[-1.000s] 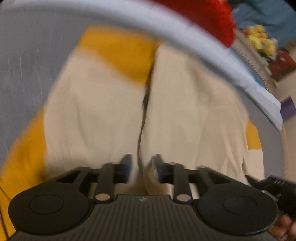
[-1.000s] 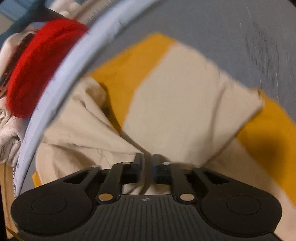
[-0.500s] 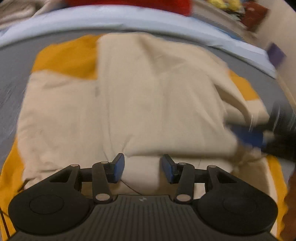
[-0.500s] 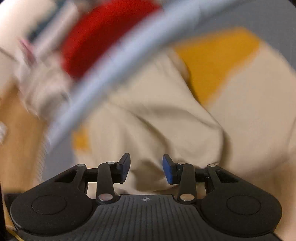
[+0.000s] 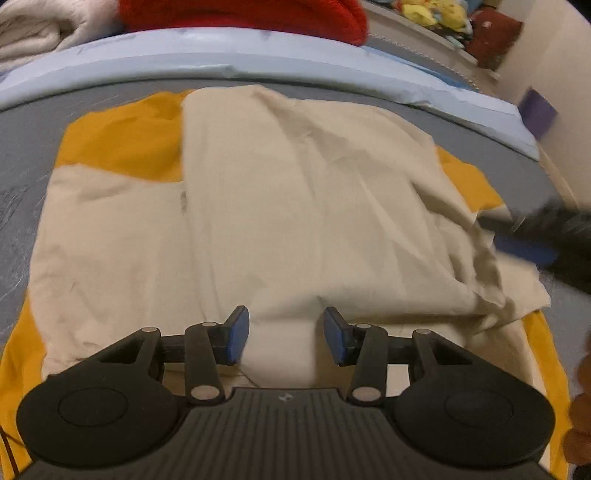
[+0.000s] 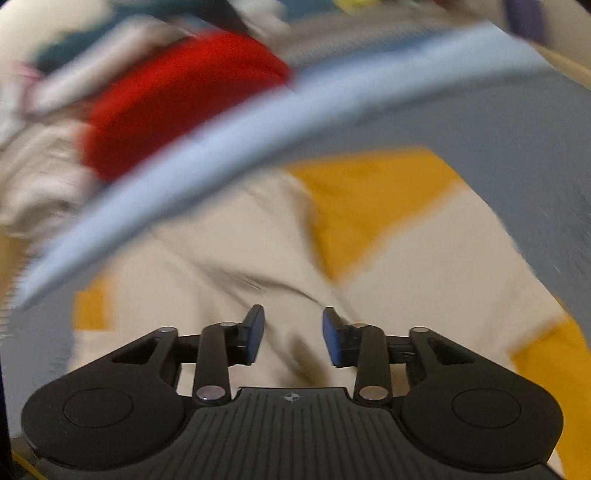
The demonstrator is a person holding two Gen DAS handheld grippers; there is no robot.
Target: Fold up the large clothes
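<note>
Item: cream-and-mustard garment (image 5: pixel 295 206), large, lying flat on the grey surface (image 5: pixel 33 122), its right half laid over the middle so that a cream panel covered most of the body and mustard showed only at the far left corner and along both side edges. Change recorded: a second earlier both claws were pinched shut on bunched fabric with the piece drawn up between them; half a second earlier they had parted; at this moment the left claw (image 5: pixel 283 334) stood wide and empty just above the near hem, and the right claw (image 6: pixel 293 334) likewise wide and empty over the cloth, that view smeared by motion. Fabric had dropped and spread. Reading: one lengthwise fold appeared released and complete; the right edge (image 5: pixel 491 280) lay rumpled and probably wanted smoothing, and the left side remained unfolded. Adjacent: pale blue border (image 5: pixel 221 51), red cloth (image 5: pixel 240 14) beyond it.
</note>
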